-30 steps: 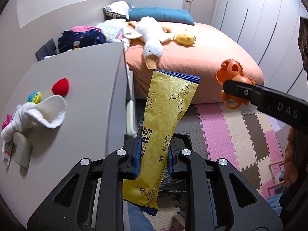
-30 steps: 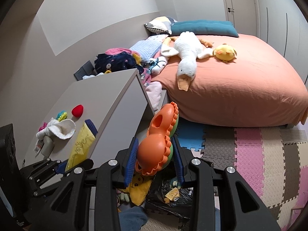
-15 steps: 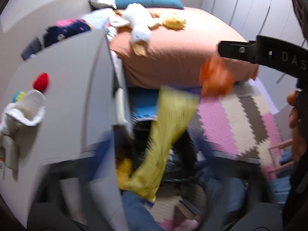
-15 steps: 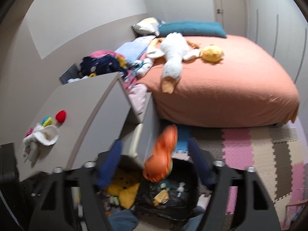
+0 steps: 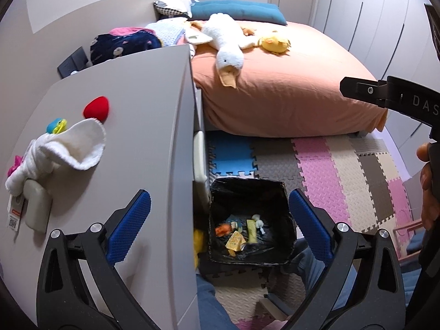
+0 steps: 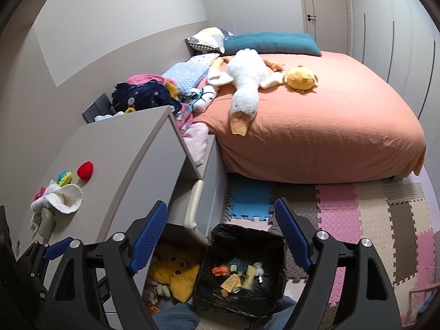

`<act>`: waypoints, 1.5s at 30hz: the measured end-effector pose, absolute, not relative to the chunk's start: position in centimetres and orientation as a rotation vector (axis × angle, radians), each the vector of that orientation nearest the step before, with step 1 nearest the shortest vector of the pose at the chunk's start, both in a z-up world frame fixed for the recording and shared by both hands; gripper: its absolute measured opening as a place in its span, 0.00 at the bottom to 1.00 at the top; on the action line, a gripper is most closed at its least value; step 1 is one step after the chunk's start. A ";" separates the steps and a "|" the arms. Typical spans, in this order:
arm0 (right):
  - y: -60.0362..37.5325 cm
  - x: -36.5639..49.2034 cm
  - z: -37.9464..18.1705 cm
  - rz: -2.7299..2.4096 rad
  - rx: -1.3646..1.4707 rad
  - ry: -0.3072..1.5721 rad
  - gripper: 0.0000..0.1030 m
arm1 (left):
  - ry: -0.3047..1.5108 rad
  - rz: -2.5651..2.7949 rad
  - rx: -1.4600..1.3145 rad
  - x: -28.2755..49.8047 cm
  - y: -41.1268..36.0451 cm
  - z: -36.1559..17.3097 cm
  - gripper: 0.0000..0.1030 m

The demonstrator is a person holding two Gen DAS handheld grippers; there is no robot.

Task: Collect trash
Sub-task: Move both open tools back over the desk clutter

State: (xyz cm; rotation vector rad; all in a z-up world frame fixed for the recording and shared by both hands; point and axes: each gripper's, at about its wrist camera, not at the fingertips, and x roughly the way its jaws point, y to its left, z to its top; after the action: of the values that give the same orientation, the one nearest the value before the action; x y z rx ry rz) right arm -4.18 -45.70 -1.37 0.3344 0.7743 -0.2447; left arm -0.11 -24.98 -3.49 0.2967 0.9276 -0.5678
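A black-lined trash bin stands on the floor beside the grey dresser; it also shows in the right wrist view. Inside lie the yellow wrapper and the orange piece, also seen in the right wrist view as wrapper and orange piece, among other scraps. My left gripper is open and empty above the bin. My right gripper is open and empty above the bin too; its arm shows in the left wrist view.
The grey dresser top holds a white cloth toy, a red ball and a small bottle. An open drawer holds a yellow plush. An orange bed with plush toys lies behind. Foam floor mats cover the floor.
Both grippers opened. The yellow wrapper dropped from the left gripper and the orange piece from the right gripper, and both now lie in the bin.
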 end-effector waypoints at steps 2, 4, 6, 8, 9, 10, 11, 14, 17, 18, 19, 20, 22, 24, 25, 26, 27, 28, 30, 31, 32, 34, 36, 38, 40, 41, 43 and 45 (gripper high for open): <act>-45.2 -3.9 -1.4 -0.230 0.336 0.775 0.81 | 0.926 -0.556 0.290 0.0 -24.2 -3.4 0.94; -44.4 -3.4 -1.3 -0.216 0.335 0.775 0.83 | 0.924 -0.543 0.283 0.1 -23.5 -3.3 0.94; -43.6 -2.9 -1.2 -0.195 0.332 0.777 0.83 | 0.923 -0.522 0.273 0.4 -22.5 -3.2 0.94; -42.7 -2.5 -1.2 -0.173 0.327 0.780 0.83 | 0.922 -0.505 0.267 0.8 -21.7 -3.1 0.94; -42.1 -2.2 -1.2 -0.159 0.324 0.780 0.83 | 0.920 -0.495 0.263 0.9 -21.3 -3.0 0.94; -41.6 -2.0 -1.2 -0.144 0.322 0.779 0.83 | 0.921 -0.483 0.253 1.1 -20.6 -3.0 0.94; -41.2 -1.8 -1.2 -0.134 0.321 0.778 0.83 | 0.921 -0.474 0.247 1.3 -20.1 -2.9 0.94; -39.7 -1.1 -1.0 -0.090 0.312 0.777 0.83 | 0.919 -0.442 0.230 1.7 -18.6 -2.7 0.94; -38.1 -0.4 -0.9 -0.064 0.290 0.781 0.83 | 0.915 -0.412 0.211 2.1 -16.9 -2.5 0.94; -37.6 -0.1 -0.9 -0.053 0.283 0.785 0.83 | 0.914 -0.406 0.206 2.1 -16.5 -2.5 0.94; -37.2 0.1 -1.0 -0.046 0.279 0.788 0.83 | 0.913 -0.395 0.199 2.3 -16.0 -2.4 0.94; -36.7 0.4 -1.0 -0.034 0.275 0.792 0.83 | 0.913 -0.391 0.196 2.3 -15.6 -2.4 0.94; -35.8 0.8 -1.1 -0.015 0.275 0.800 0.83 | 0.910 -0.378 0.193 2.5 -14.8 -2.4 0.94; -35.2 1.2 -1.2 0.001 0.274 0.803 0.83 | 0.908 -0.366 0.187 2.6 -14.2 -2.4 0.94; -34.9 1.5 -1.2 0.011 0.273 0.803 0.83 | 0.909 -0.362 0.183 2.8 -13.9 -2.5 0.94; -34.7 1.6 -1.2 0.018 0.272 0.805 0.83 | 0.911 -0.354 0.177 3.0 -13.5 -2.5 0.94; -34.3 1.9 -1.2 0.027 0.269 0.807 0.83 | 0.912 -0.346 0.171 3.2 -13.1 -2.6 0.94; -33.9 2.2 -1.3 0.038 0.263 0.808 0.83 | 0.913 -0.338 0.165 3.4 -12.7 -2.6 0.94; -33.0 2.6 -1.2 0.048 0.244 0.806 0.83 | 0.913 -0.323 0.158 3.6 -11.8 -2.7 0.94; -32.5 2.9 -1.2 0.053 0.229 0.803 0.83 | 0.911 -0.313 0.155 3.7 -11.6 -2.8 0.94; -32.1 3.1 -1.1 0.058 0.217 0.800 0.83 | 0.910 -0.306 0.152 3.9 -11.3 -2.8 0.94; -31.2 3.7 -1.1 0.071 0.199 0.798 0.83 | 0.910 -0.289 0.132 4.5 -10.6 -3.0 0.94; -30.6 4.2 -1.0 0.082 0.189 0.795 0.83 | 0.914 -0.274 0.109 5.2 -9.9 -3.1 0.94; -29.9 4.8 -0.9 0.091 0.179 0.793 0.83 | 0.917 -0.254 0.080 6.1 -9.2 -3.3 0.94; -29.1 5.4 -1.0 0.103 0.167 0.794 0.83 | 0.921 -0.242 0.064 6.9 -8.6 -3.5 0.94; -28.8 5.7 -0.9 0.107 0.165 0.795 0.83 | 0.922 -0.232 0.060 7.2 -8.4 -3.6 0.94; -28.0 6.4 -1.0 0.123 0.156 0.801 0.83 | 0.927 -0.217 0.050 8.0 -7.9 -3.8 0.93; -27.4 7.1 -1.2 0.134 0.142 0.806 0.83 | 0.929 -0.206 0.042 8.3 -7.4 -4.0 0.90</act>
State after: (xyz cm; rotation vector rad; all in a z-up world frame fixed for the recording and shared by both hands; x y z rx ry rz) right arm 7.07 -27.36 -1.17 0.1415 0.8060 0.1341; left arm 8.28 -7.40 -3.97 0.0416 0.9291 -0.2062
